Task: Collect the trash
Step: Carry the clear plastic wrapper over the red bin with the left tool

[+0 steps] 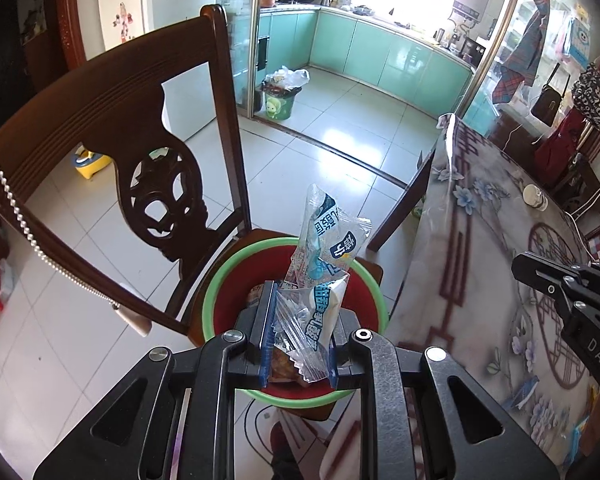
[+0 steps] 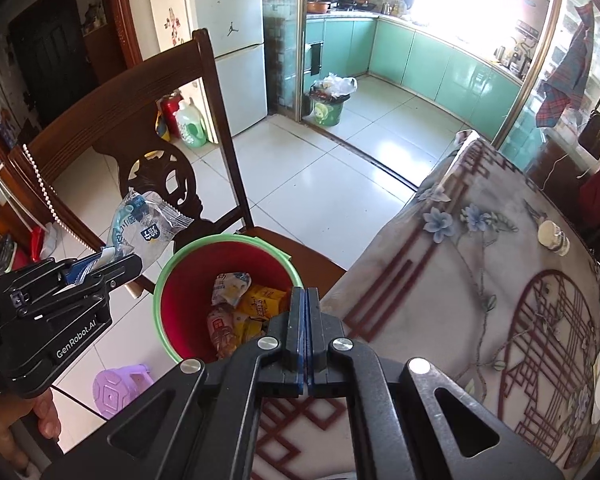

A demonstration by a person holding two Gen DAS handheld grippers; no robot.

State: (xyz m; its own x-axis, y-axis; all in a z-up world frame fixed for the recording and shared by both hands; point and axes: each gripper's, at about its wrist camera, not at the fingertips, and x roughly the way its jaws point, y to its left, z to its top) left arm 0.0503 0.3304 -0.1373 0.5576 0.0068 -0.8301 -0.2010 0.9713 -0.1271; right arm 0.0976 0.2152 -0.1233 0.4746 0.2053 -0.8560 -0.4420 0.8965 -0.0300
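Crinkly clear wrappers [image 1: 320,300] in left gripper [image 1: 300,332] above round red bin [image 1: 216,300]

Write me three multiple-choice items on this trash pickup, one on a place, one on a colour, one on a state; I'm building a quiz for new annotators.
1. Where does the red bin stand?
A. on the chair seat
B. on the tablecloth
C. on the kitchen floor

2. What colour is the bin's rim?
A. blue
B. green
C. yellow

3. What state is the right hand-held gripper in?
A. shut on a wrapper
B. wide open
C. shut and empty

Answers:
1 A, the bin sits on the wooden chair seat beside the table.
2 B, a light green band runs round the red wall.
3 C, its pads meet with nothing between them; the clear wrappers are in the left hand-held gripper, above the bin.
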